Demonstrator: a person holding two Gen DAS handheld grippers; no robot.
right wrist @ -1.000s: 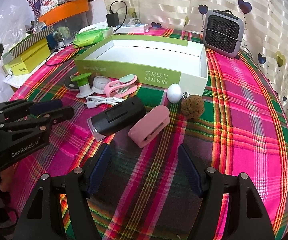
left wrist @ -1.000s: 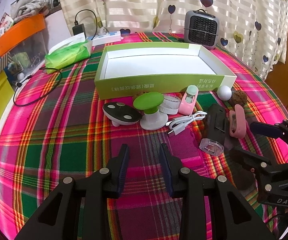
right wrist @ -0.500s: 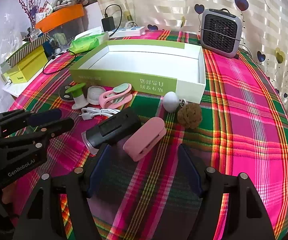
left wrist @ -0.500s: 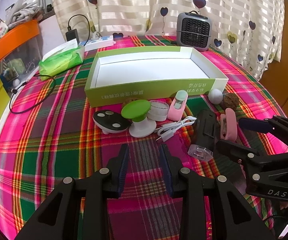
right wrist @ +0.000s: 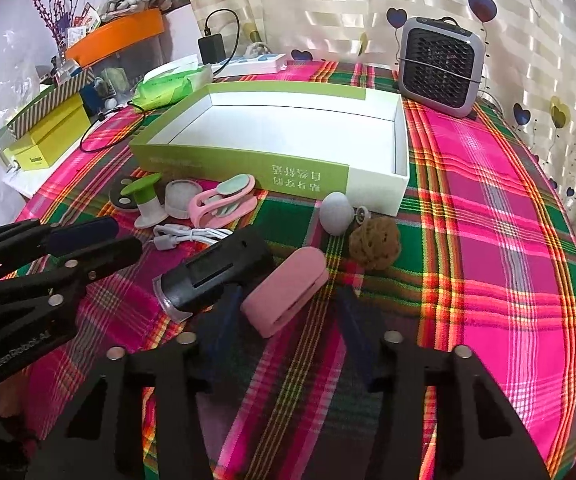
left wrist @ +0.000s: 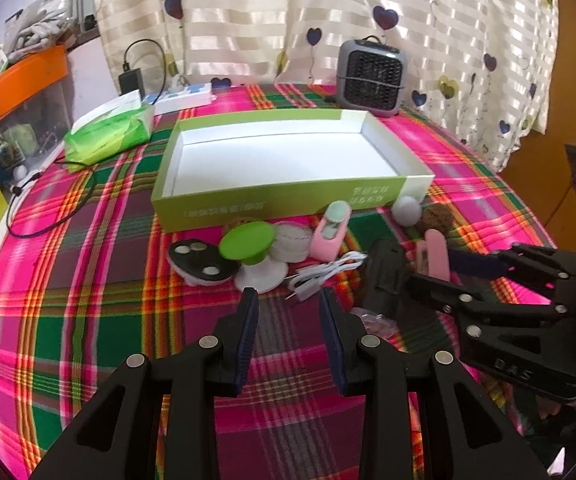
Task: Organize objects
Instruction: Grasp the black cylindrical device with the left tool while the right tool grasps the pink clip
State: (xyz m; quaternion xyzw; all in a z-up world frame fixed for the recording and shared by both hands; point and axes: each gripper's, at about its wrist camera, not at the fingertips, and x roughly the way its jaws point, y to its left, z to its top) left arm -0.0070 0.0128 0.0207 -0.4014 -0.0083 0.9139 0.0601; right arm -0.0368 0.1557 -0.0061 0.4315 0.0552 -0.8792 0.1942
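Left gripper (left wrist: pixel 288 312) parted, empty, right gripper (right wrist: pixel 288 312) closing, pads touching nothing

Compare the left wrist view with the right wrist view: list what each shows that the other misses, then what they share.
Only the left wrist view: the left gripper seen from behind, open over bare plaid cloth, and a dark wooden door at right.

Only the right wrist view: purple flower sprigs, and the closing right gripper straddling the pink oblong case, pads not yet on it.

Both: the open green cardboard box, grey mini heater, black handheld device, white cable.
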